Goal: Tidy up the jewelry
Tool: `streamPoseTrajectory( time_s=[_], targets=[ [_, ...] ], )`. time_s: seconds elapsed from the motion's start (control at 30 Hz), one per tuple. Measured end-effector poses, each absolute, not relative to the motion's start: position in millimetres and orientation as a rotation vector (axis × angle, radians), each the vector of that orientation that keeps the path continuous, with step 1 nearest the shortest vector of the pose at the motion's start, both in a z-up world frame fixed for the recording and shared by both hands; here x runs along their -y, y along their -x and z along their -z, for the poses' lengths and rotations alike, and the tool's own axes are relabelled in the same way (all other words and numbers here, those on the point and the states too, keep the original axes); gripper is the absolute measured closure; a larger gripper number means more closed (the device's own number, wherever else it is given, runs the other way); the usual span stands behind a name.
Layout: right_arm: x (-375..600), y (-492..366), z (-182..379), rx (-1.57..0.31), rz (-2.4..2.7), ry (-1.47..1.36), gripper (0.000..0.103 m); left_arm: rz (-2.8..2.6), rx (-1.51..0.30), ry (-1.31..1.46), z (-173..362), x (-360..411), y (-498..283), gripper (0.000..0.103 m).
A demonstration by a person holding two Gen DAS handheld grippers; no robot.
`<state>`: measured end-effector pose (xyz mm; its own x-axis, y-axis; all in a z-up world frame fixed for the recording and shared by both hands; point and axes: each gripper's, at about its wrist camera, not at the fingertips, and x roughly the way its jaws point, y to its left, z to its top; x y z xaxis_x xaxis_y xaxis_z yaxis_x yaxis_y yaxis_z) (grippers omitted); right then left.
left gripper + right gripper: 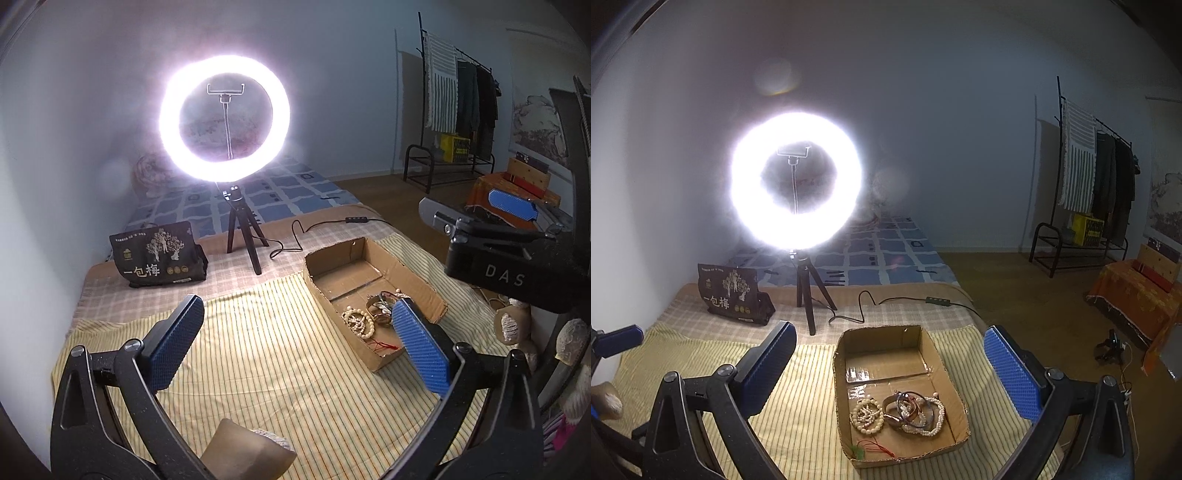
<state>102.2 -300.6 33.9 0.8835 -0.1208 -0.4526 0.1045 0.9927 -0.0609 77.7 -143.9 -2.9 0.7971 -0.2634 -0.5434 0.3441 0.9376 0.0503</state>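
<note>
An open cardboard box [317, 284] [841, 387] lies on a yellow striped cloth [258, 354] [798, 402]. Its near end holds a heap of jewelry [364, 319] [899, 410]: cream bead bracelets, bangles and a red-corded pendant [873, 447]. My left gripper [297, 314] is open over the cloth, left of the box, its right finger overlapping the box's near end. In the right wrist view my right gripper [890, 332] hovers open above the box, nothing between its pads. Its blue pad [511, 199] also shows at the right of the left wrist view.
A lit ring light [223, 118] [796, 181] on a black tripod stands behind the box, its cable [328, 223] trailing right. A black printed bag [157, 256] [729, 291] sits at back left. A clothes rack [1086, 177] stands on the floor at the far right.
</note>
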Motion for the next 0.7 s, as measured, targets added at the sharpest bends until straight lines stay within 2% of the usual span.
streamPoseTrajectory(
  time_s=[0.7],
  targets=[
    [300.2, -102.9, -29.6, -0.491, 0.119, 0.008, 0.0, 0.298, -0.565, -0.156, 3.5, 141.3, -79.5, 0.0]
  ],
)
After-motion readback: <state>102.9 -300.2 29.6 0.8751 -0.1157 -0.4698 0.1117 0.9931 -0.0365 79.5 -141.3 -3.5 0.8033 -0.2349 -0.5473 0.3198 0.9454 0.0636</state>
